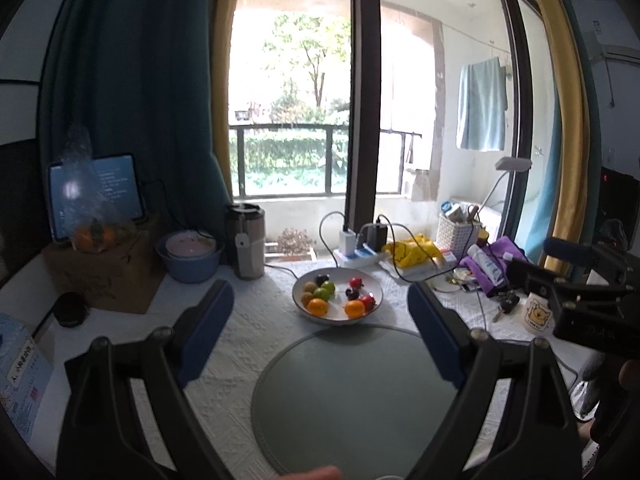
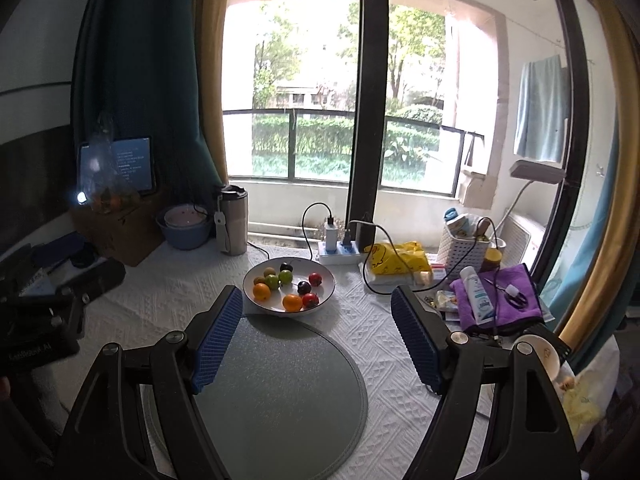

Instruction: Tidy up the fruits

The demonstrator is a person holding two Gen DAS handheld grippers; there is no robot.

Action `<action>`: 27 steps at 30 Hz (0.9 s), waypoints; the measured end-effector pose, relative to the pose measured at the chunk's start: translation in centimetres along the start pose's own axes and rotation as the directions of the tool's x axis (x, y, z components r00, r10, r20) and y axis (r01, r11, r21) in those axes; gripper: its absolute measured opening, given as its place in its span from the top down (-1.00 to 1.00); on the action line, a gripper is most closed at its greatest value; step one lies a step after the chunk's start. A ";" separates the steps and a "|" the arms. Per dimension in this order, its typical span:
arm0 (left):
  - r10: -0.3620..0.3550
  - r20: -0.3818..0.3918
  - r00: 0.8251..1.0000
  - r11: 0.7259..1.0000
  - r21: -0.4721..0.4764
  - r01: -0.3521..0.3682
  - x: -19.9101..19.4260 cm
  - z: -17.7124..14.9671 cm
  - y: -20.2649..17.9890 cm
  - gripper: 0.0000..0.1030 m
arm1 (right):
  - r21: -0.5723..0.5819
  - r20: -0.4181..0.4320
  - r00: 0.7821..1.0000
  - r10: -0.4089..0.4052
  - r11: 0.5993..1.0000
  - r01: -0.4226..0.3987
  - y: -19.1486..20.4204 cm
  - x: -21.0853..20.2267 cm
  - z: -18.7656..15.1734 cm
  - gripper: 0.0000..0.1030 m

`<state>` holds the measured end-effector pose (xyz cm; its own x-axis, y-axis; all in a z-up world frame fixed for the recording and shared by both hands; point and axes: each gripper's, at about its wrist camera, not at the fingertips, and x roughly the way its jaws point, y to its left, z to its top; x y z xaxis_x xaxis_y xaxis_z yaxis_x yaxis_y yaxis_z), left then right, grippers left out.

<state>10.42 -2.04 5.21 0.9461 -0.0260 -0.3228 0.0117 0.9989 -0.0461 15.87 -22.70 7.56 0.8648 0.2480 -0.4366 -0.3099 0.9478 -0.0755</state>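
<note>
White bowl [image 2: 289,289]: holds all the fruit you can see, oranges [image 2: 261,291] at its near rim, green ones [image 2: 279,279] behind, red and dark ones to their right.
Progress: fits fruit already gathered, or a mix awaiting sorting; you can't tell which.
Grey mat [image 2: 280,392]: bare, just in front of the bowl.
Left gripper [image 1: 320,336]: spread wide, holding nothing.
Right gripper [image 2: 316,340]: likewise wide, nothing held.
Room: clutter and cables [image 2: 400,276] crowd the bowl's right.
</note>
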 end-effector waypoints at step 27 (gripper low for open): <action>0.047 0.170 0.984 0.999 -0.002 -0.047 -7.6 -2.4 1.1 -0.74 | 0.039 0.136 0.990 -0.035 0.999 0.030 1.4 -7.7 -3.3 -0.65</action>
<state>2.46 -0.88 5.39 0.9868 0.0278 -0.1596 -0.0335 0.9989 -0.0329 7.51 -23.97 7.89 0.9207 0.2398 -0.3079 -0.2683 0.9618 -0.0534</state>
